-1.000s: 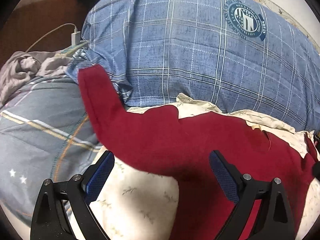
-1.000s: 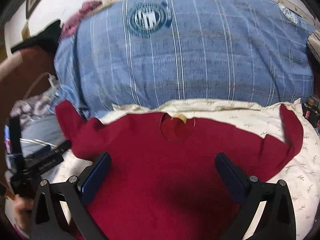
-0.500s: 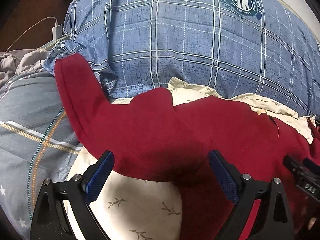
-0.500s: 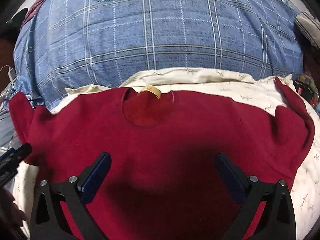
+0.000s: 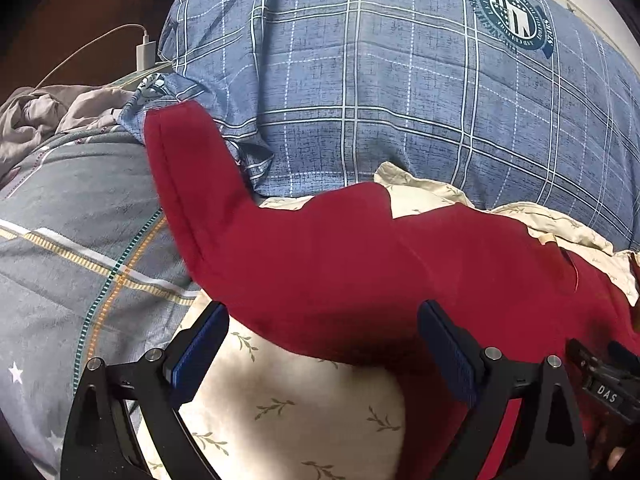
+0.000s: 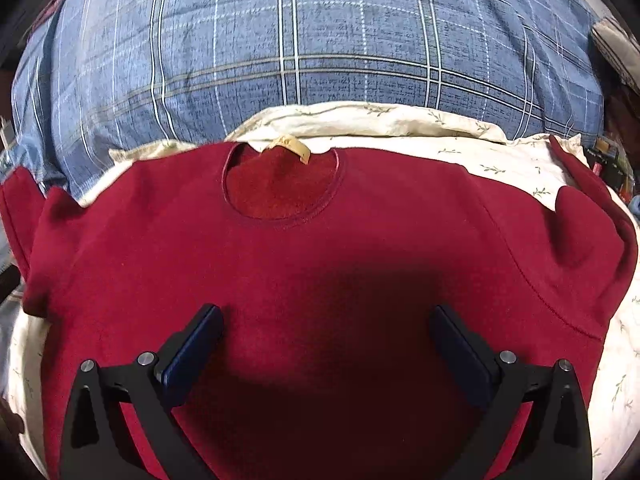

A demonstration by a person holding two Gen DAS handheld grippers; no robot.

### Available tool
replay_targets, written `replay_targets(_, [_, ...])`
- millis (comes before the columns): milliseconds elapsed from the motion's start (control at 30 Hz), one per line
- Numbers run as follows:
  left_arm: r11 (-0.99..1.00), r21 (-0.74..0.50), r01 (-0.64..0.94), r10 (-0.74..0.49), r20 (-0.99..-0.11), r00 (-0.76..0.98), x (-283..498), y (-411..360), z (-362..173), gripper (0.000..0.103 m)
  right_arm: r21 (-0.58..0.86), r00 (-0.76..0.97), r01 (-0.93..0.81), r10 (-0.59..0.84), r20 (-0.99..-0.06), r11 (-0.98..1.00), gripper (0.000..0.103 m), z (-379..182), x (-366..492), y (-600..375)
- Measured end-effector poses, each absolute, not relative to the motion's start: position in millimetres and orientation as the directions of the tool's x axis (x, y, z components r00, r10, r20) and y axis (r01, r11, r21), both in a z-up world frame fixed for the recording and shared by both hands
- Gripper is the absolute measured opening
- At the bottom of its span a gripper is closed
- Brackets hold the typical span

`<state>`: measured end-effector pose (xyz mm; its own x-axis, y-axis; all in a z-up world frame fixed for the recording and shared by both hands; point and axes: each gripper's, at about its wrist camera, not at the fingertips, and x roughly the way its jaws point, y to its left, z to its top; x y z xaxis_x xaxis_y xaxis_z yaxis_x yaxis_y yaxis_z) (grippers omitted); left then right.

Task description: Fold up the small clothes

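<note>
A dark red sweater (image 6: 320, 272) lies spread front-up on a cream leaf-print sheet (image 6: 500, 156), with its round neckline (image 6: 280, 184) and a tan label (image 6: 290, 146) toward the far side. My right gripper (image 6: 326, 332) is open and empty, just above the middle of the chest. My left gripper (image 5: 322, 330) is open and empty over the sweater's (image 5: 360, 264) left side, where the left sleeve (image 5: 180, 160) stretches out and up onto a grey quilt (image 5: 72, 240). The right sleeve (image 6: 588, 216) is bunched at the right.
A big blue plaid pillow (image 6: 300, 40) with a round crest (image 5: 512, 20) lies just behind the sweater. A white charger and cable (image 5: 142, 52) and crumpled grey cloth (image 5: 48, 116) lie at the far left. The right gripper's body (image 5: 608, 384) shows at the left view's right edge.
My right gripper has moved forward and lower over the sweater's chest. My left gripper has shifted a little, so the left sleeve sits more to the right in its view. Both stay open.
</note>
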<state>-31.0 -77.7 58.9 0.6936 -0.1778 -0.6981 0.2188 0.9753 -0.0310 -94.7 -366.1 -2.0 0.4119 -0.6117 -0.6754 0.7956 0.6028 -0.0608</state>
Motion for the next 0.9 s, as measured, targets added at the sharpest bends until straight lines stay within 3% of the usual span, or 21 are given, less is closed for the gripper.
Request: replay_targets(900, [0.977,-0.010,0.214,-0.161,-0.693,0.702,-39.2,-73.6,53.6,0.095,-0.053,0.411,0.800,-0.612,-0.676,0.597,0.103,-5.4,-94.8,-367.2])
